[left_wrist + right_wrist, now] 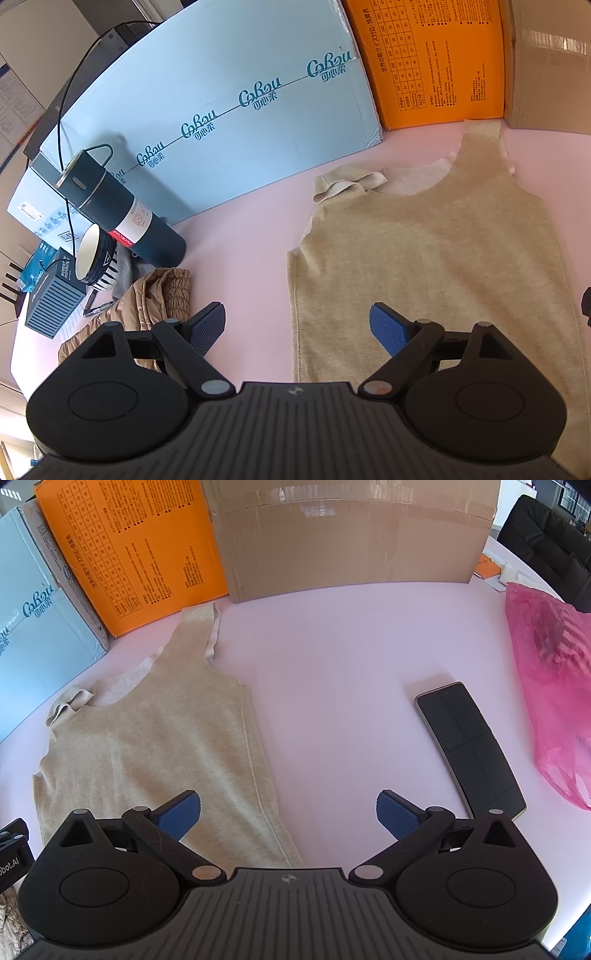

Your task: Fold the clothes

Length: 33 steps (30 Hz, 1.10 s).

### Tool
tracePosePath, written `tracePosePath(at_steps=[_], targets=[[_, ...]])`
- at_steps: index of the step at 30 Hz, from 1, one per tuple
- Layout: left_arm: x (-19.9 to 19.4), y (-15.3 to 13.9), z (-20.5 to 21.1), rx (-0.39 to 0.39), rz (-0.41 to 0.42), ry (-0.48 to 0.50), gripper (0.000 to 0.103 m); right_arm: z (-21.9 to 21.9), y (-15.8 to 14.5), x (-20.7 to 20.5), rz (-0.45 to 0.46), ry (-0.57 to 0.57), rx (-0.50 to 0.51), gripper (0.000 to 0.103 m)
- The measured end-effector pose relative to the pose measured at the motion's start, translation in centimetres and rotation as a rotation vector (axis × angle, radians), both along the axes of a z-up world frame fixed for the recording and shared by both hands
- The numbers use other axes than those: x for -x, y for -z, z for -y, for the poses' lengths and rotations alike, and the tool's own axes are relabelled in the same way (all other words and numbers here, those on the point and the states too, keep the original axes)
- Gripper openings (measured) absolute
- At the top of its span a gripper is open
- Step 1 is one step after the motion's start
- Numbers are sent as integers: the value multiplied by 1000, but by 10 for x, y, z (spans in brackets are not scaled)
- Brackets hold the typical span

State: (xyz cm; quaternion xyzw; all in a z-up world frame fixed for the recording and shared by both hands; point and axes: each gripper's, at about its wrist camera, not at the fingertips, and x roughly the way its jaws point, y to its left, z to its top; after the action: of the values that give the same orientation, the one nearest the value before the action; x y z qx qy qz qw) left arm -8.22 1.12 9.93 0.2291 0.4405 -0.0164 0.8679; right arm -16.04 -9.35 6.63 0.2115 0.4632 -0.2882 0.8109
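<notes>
Beige tank top (436, 258) flat on the pink tabletop (332, 664), straps toward the boxes.
Both hand-held grippers, left (297, 325) and right (288, 812), gape empty; phone (469, 746) beside, thermos (122, 210) left.

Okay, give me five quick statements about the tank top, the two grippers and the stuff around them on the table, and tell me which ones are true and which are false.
1. The beige tank top lies spread flat on the table. True.
2. The left gripper is clamped on the top's hem. False: its jaws stand wide open and hold nothing.
3. One shoulder strap is crumpled over near the neckline. True.
4. The phone lies on top of the tank top. False: it lies on bare table, apart from the top, nearer the pink plastic bag.
5. The right gripper is open, over the top's side seam. True.
</notes>
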Motion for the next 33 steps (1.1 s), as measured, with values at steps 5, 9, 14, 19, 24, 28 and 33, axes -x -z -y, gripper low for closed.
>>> tracePosePath(at_steps=[5,9,14,19,24,28,33], targets=[[0,0,0,6,1,3,84,0,0,0,0,0,1,102],[1,0,1,8,-3,6,84,0,1,0,0,-1,0,102],[0,1,1,16,-8,10,84,0,2,-1,-5,0,0,102],[-1,3,1,17,-15,10,84,1,4,-3,-12,0,-4,102],[-4,6,1,18,-26,10,84,1,8,-4,-19,0,-7,102],[-7,10,-1,45,-47,23,84,3,10,-8,-18,-13,-1,102],[-17,15,-18,148,-44,118,84,27,9,-22,67,-123,38,102]])
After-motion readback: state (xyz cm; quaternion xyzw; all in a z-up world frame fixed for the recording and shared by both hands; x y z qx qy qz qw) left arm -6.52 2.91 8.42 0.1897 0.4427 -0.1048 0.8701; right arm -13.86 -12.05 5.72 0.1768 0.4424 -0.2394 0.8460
